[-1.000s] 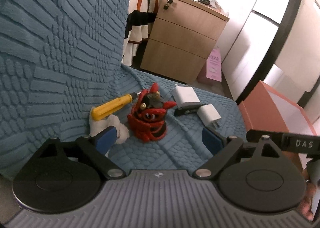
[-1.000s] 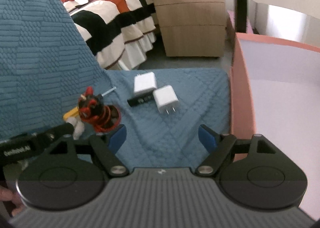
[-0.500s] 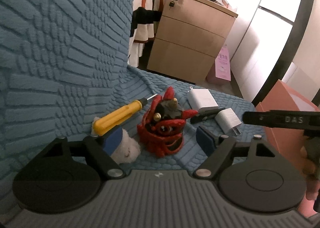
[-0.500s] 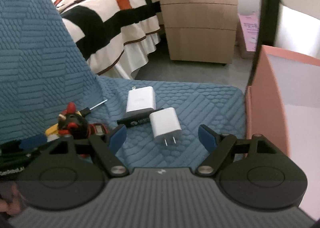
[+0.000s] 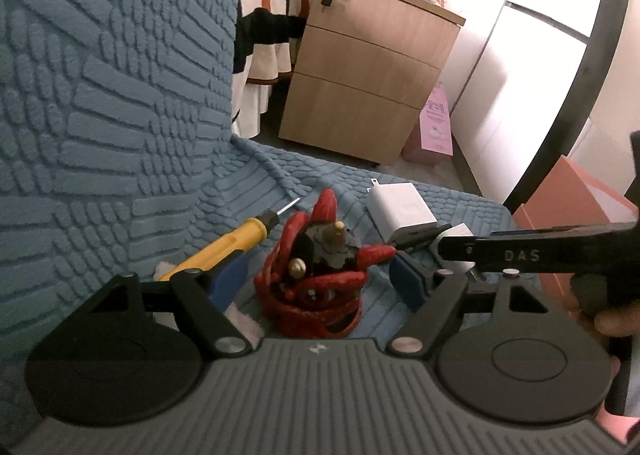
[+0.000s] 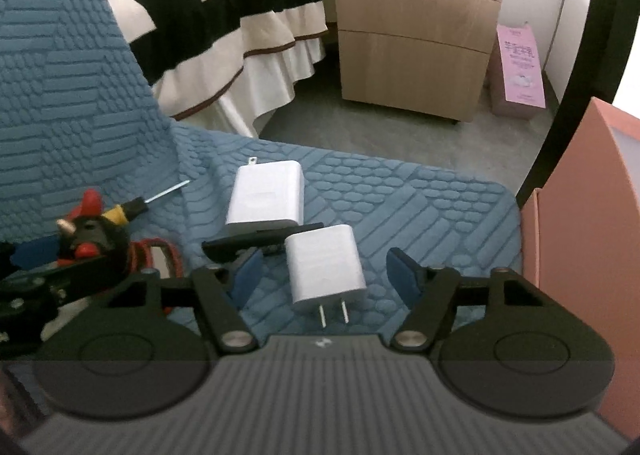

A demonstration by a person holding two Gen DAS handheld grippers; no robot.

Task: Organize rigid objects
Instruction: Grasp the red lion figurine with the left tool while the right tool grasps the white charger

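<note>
The small white charger (image 6: 326, 265) lies flat on the blue quilted cover (image 6: 420, 199), between the blue pads of the right gripper (image 6: 324, 273), whose jaws are closing with a gap left on both sides, not yet pressing. It looks light, hard-shelled and smooth, so it may slip; the two flat side faces are the place to take it, clear of the thin prongs. Its long axis runs away from the camera, prongs pointing back toward the gripper. The left gripper (image 5: 320, 277) straddles the red figurine (image 5: 320, 283), jaws closing too and apparently not touching, though the base is partly hidden. The figurine stands upright, horns up; it seems rigid but knobbly and probably brittle at the spikes, so the broad lower body is the safer hold. The pink box (image 6: 580, 235) stands just beside the cover's right edge.
</note>
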